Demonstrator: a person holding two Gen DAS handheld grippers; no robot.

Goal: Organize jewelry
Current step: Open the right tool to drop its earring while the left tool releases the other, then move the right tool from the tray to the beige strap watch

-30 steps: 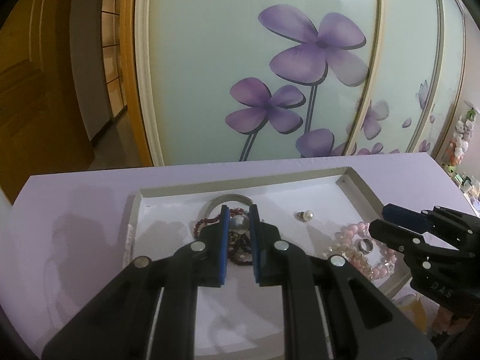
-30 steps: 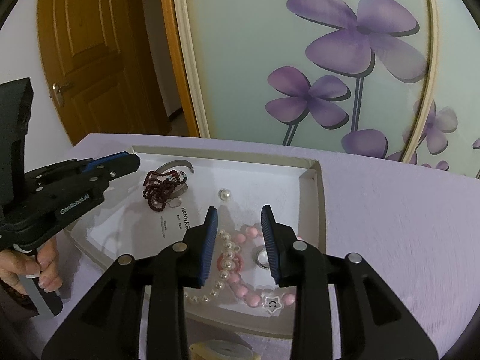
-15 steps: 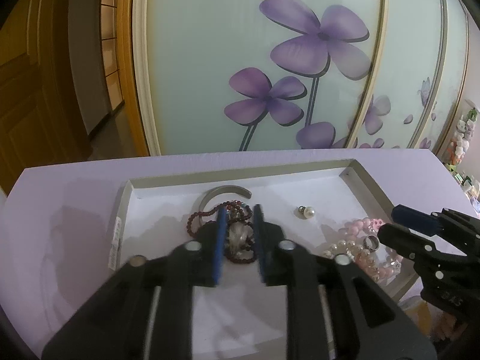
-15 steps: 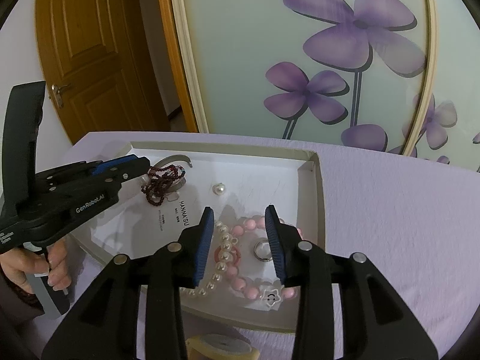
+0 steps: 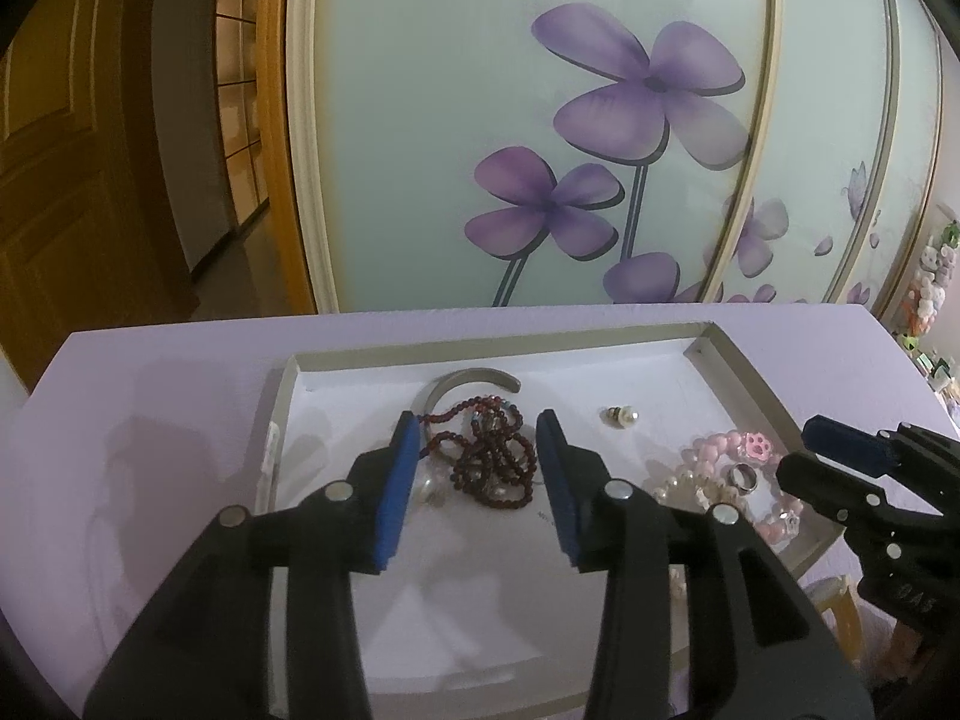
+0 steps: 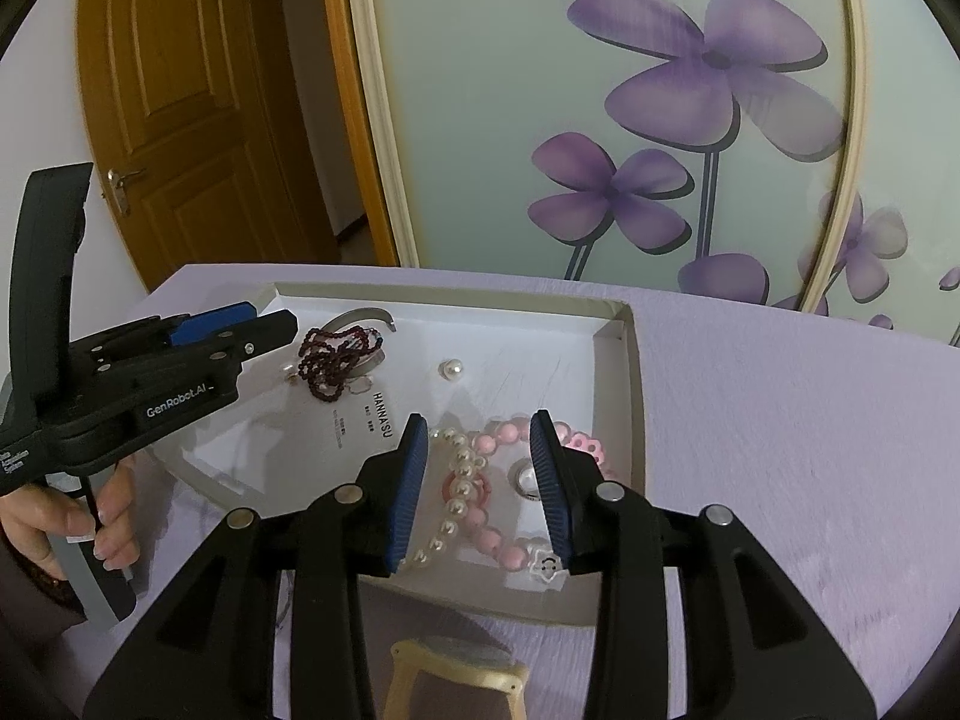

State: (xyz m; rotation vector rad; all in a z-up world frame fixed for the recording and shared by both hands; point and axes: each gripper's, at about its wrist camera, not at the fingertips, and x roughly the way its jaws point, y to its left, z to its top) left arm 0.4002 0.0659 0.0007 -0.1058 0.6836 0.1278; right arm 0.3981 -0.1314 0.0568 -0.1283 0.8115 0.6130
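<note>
Overall, a purple-covered bench (image 5: 150,396) fills the lower half of both views, with a flower-printed panel (image 5: 540,120) rising behind it. A shallow white tray (image 6: 621,360) sits on the bench. The left tool (image 5: 477,441), low in the centre of its own view, stands wide open with nothing held, its blue pads either side of a tangle of dark red beads (image 5: 492,462) in the tray's upper left part. A grey bangle (image 5: 468,381) curves just behind those beads. The right tool (image 6: 480,444) is also open and empty, hovering over a pink bead bracelet (image 6: 510,432), a pearl strand (image 6: 459,480) and a silver ring (image 6: 525,477) at the tray's right end. A small pearl stud (image 6: 450,369) lies alone near the tray's middle.
</note>
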